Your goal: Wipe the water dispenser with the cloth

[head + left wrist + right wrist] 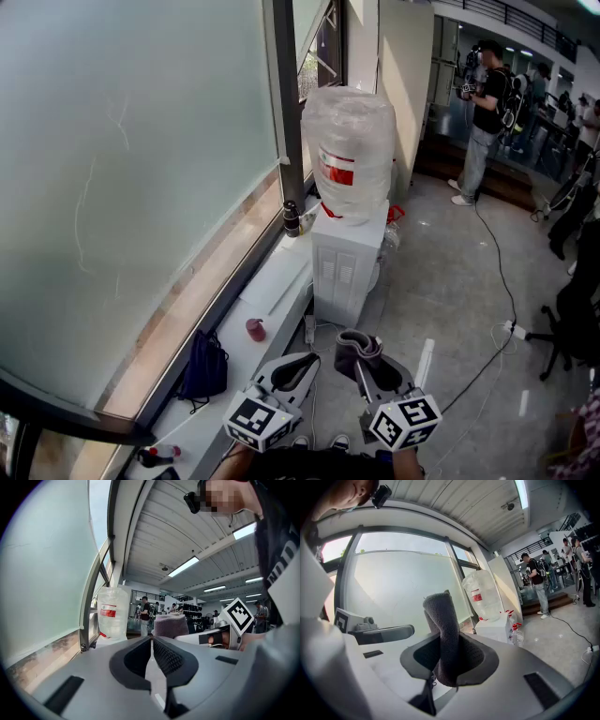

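The white water dispenser (345,264) stands by the window ledge ahead, a plastic-wrapped bottle (349,155) with a red label on top. It also shows far off in the left gripper view (111,616) and the right gripper view (494,623). My right gripper (364,354) is shut on a folded dark grey cloth (357,349), which sticks up between its jaws (443,634). My left gripper (302,361) is beside it, jaws closed with nothing in them (152,641). Both are held low, well short of the dispenser.
A frosted window wall (122,178) with a white ledge (262,309) runs on the left; a dark bag (202,366), a small red cup (255,328) and a dark bottle (292,218) sit there. A cable (497,272) crosses the grey floor. People (483,117) stand at the back right.
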A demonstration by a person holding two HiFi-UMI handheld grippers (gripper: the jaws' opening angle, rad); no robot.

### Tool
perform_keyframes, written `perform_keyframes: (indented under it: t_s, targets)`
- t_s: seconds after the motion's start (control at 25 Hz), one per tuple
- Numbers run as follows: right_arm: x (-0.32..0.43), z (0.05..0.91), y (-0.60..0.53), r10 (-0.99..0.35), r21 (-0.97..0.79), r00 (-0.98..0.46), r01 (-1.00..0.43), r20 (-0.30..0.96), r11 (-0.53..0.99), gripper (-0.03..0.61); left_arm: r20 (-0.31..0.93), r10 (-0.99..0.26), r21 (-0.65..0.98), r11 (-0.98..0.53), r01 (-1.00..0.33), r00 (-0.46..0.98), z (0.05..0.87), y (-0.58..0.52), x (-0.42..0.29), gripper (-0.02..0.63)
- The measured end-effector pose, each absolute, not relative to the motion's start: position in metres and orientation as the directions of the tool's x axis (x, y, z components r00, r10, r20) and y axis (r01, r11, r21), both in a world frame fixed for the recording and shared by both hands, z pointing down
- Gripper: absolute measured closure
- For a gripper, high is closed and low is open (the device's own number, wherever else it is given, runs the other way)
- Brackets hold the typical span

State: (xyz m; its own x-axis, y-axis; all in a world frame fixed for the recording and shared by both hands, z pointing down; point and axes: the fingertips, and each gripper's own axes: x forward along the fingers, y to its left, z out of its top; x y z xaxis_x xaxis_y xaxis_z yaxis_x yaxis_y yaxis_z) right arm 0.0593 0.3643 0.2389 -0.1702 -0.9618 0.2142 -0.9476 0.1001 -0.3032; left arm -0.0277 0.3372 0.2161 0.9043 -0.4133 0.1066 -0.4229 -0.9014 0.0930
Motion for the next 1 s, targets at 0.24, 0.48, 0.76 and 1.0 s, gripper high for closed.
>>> perform_keyframes:
  t_s: [0.24,0.48,0.76,1.0]
  targets:
    - [0.073,0.243,0.355,-0.962,-0.294,-0.175,-0.95,0.212,0.108,0.477,0.105,-0.418,0.082,-0.9,-0.427,0.902,0.219,0.324,-0.015,0.583]
    - [0.095,0.249,0.353,-0.957,-0.294,-0.187,-0.949,0.221,0.118,0.477,0.107,-0.438,0.072,-0.892,-0.447,0.892,0.22,0.316,0.006,0.583]
    - [0.125,0.257,0.355,-0.951,-0.303,-0.21,-0.943,0.228,0.136,0.477,0.108,-0.465,0.059,-0.88,-0.472,0.879,0.216,0.313,0.032,0.584]
    - [0.136,0.272,0.348,-0.937,-0.324,-0.255,-0.931,0.237,0.171,0.477,0.113,-0.489,0.036,-0.868,-0.496,0.865,0.215,0.313,0.042,0.584]
